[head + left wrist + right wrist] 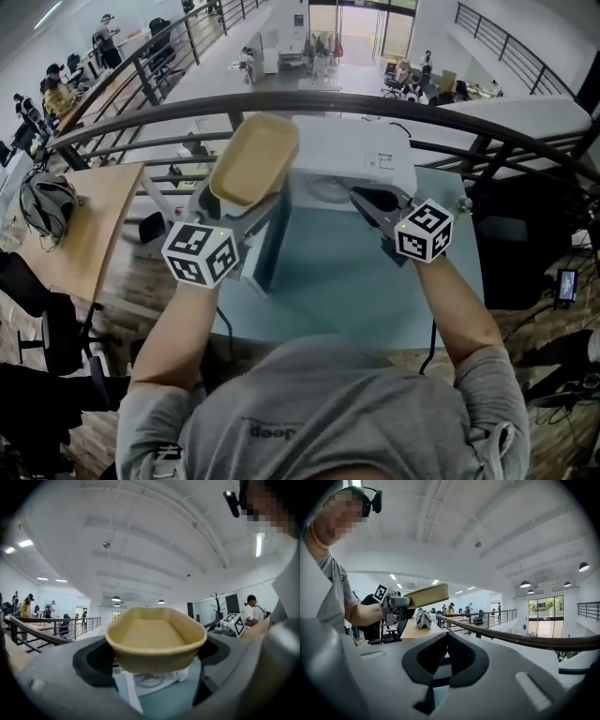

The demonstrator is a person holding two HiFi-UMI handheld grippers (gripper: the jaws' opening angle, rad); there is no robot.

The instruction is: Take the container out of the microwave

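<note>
Between the jaws of our left gripper sits the tan container. The jaws are clamped on its near wall, and it hangs in the air, open side up and empty. From the left gripper view the container fills the space straight ahead of the jaws. Below and beyond it we see the white microwave with its round turntable.

Ahead of both grippers, the microwave stands on the pale blue table. The container is clear of it, up and to the left of its cavity. A dark upright edge just right of our left gripper seems to be the open microwave door, though the head view is too steep for us to be sure.

To the right, well apart from the container, our right gripper hovers in front of the microwave. In the right gripper view its dark pads meet at the tip with nothing between them, so the right gripper is closed and empty. Off to its left that view also catches the left gripper with the container lifted. A dark railing runs past beyond the microwave.
</note>
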